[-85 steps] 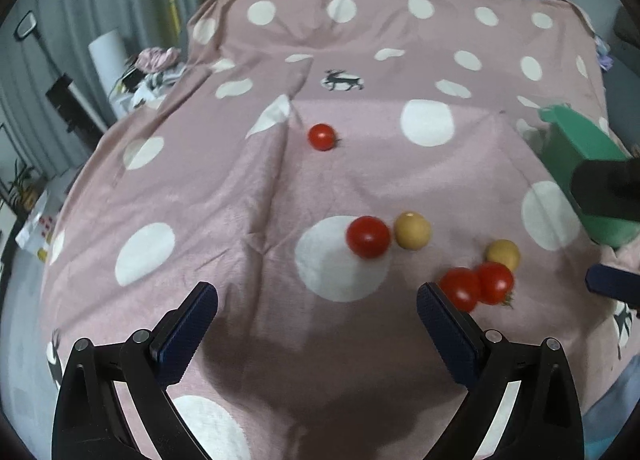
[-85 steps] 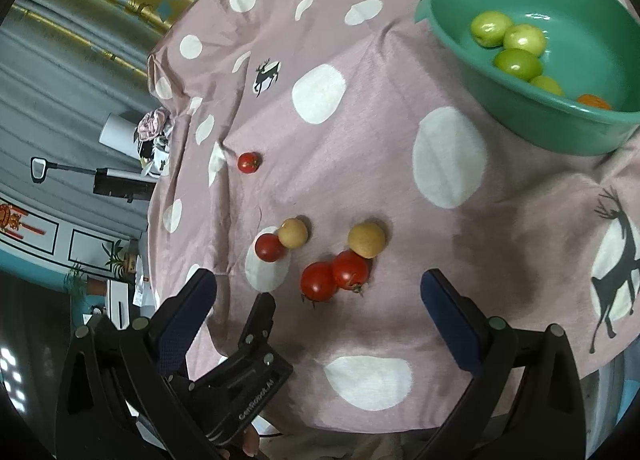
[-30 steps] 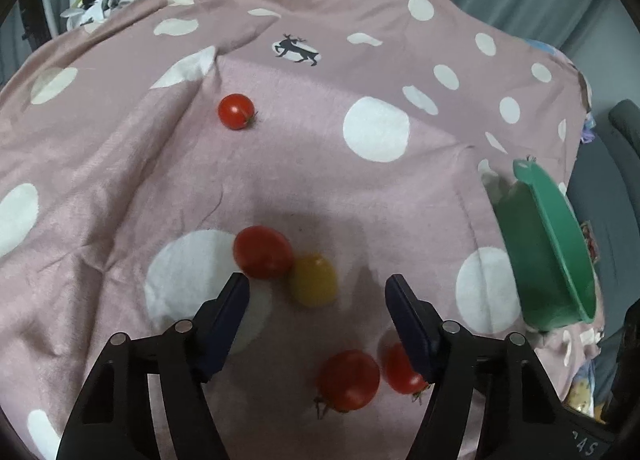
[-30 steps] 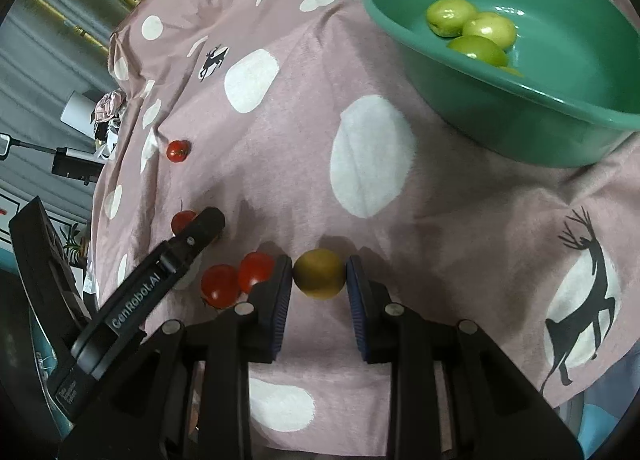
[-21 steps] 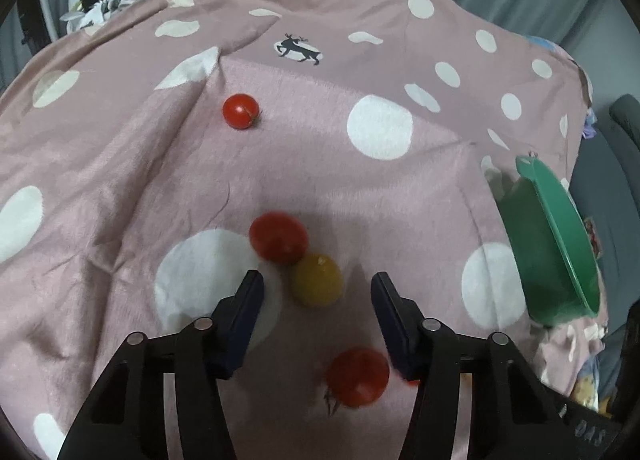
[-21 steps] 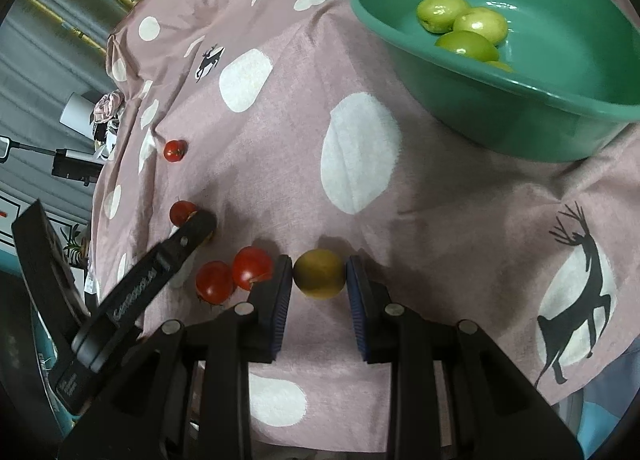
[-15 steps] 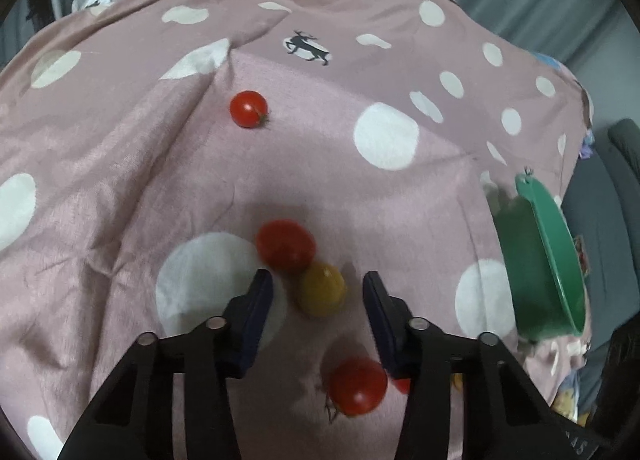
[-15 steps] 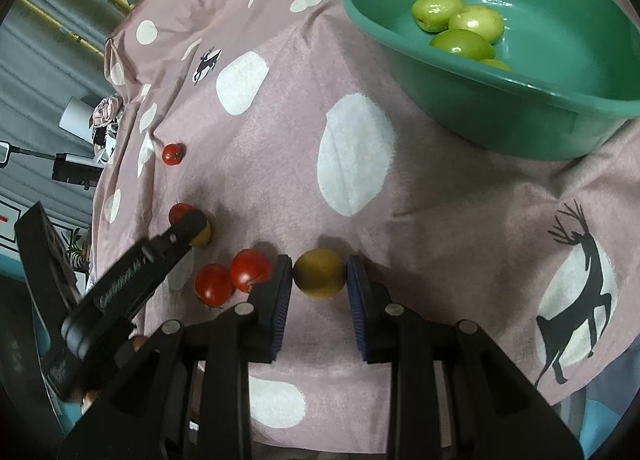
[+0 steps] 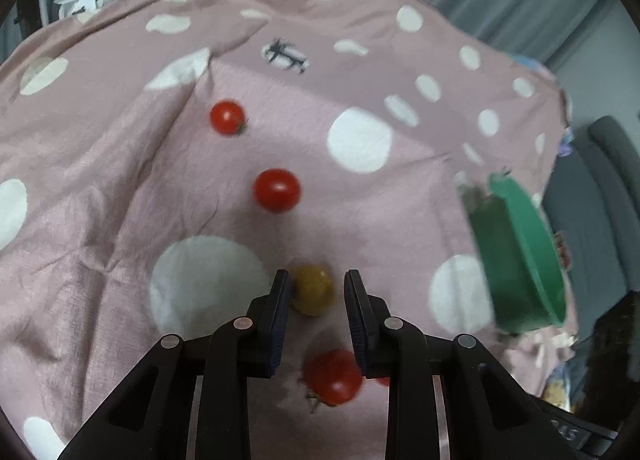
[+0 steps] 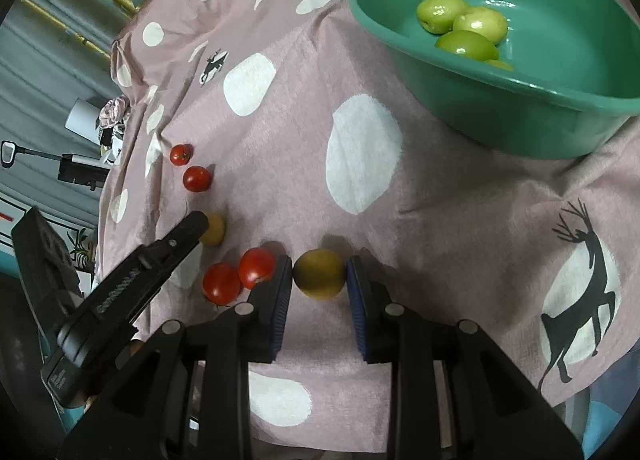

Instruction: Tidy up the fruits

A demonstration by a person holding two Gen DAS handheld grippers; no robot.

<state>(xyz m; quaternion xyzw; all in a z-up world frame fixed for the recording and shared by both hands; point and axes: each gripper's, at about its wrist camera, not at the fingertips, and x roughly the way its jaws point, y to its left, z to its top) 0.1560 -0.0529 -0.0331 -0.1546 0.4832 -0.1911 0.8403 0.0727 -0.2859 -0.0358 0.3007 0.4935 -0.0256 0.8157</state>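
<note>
Pink spotted cloth [image 10: 280,163] over desk, wide open centre. Green basin [image 10: 520,119] far right near desk edge, green fruits [image 10: 464,27] inside. My right gripper [image 10: 320,280] clenched on yellow fruit [image 10: 319,274] at widest part. Left gripper [image 9: 314,292] just closed round smaller yellow fruit [image 9: 312,288]; view blurred, pads probably touching. Both light, smooth, bruisable: grip gently. Red tomatoes [image 10: 236,276] close by.
</note>
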